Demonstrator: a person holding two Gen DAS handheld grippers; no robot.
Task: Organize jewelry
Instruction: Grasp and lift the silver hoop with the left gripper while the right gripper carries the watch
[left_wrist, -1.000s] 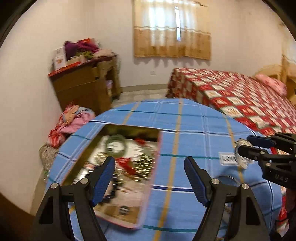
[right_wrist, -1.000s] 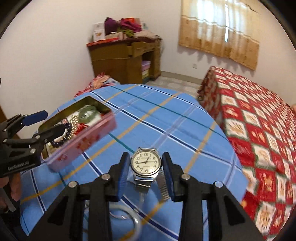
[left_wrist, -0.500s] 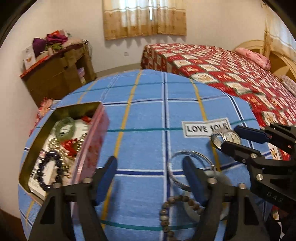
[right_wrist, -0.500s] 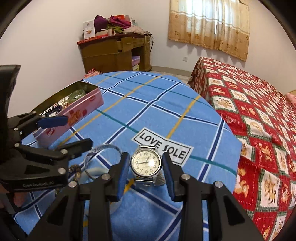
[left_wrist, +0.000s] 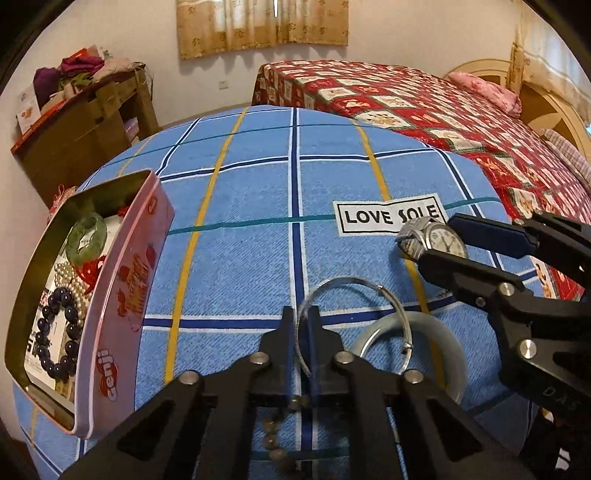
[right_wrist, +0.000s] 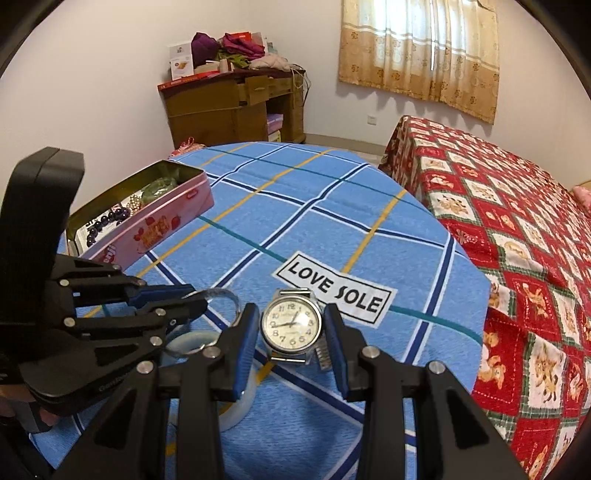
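1. Clearly, your left gripper (left_wrist: 300, 332) pinched the thin, springy bangle (left_wrist: 354, 317) at its 9 o'clock rim.
2. Your right gripper (right_wrist: 291, 332) loosely straddled the hard, slippery watch (right_wrist: 291, 325), jaws apart at its case; the tin (left_wrist: 122, 295) sat at 10 o'clock.

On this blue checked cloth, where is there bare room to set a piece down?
Free: the cloth between the pink tin and the LOVE SOLE label, and beyond the label. Crowded: the near edge, with silver hoop, pale bangle, beads, watch.
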